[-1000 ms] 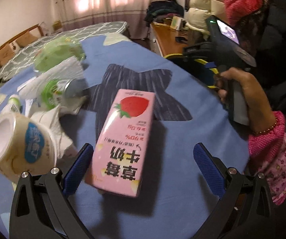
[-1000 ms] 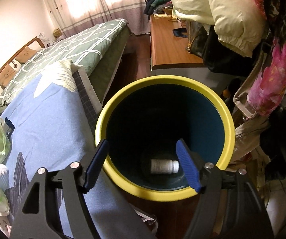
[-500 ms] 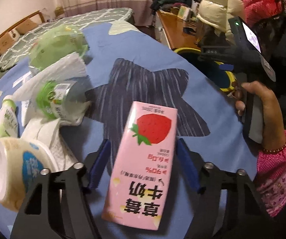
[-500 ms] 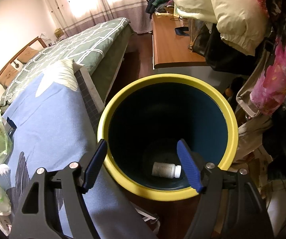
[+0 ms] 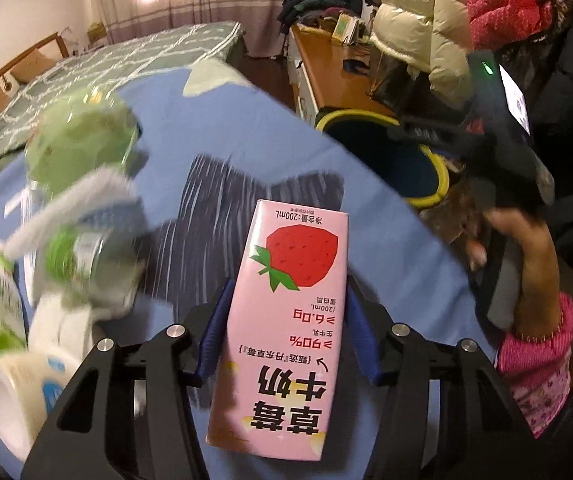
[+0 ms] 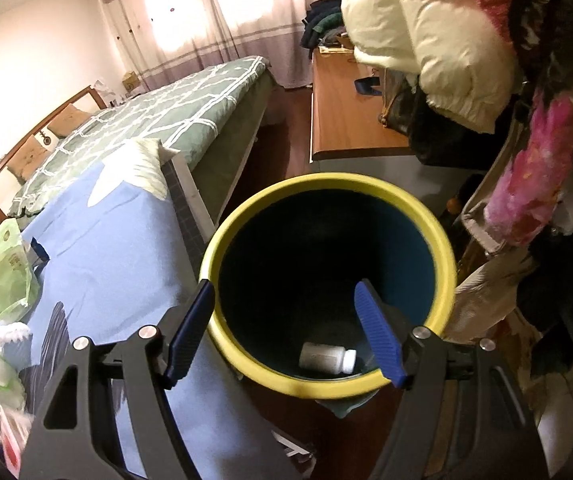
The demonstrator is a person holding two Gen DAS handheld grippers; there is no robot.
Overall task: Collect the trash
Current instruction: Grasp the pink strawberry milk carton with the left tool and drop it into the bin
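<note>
My left gripper (image 5: 286,328) is shut on a pink strawberry milk carton (image 5: 282,276) and holds it above the blue cloth (image 5: 246,128). More trash lies at the left: a green bag (image 5: 74,144), a crushed bottle with a green label (image 5: 82,264), tissue (image 5: 62,320) and a white cup (image 5: 14,392). My right gripper (image 6: 286,336) is open and empty over the yellow-rimmed bin (image 6: 442,256), which also shows in the left wrist view (image 5: 438,196). A small white bottle (image 6: 328,358) lies at the bin's bottom.
A wooden desk (image 6: 346,120) stands behind the bin. Jackets and clothes (image 6: 426,32) hang at the right. A bed with a green quilt (image 6: 158,112) lies beyond the blue cloth (image 6: 98,240). The green bag (image 6: 6,264) sits at that cloth's left.
My left gripper closed on the pink carton and lifted it off the cloth. My right gripper stayed open over the bin, shifting slightly.
</note>
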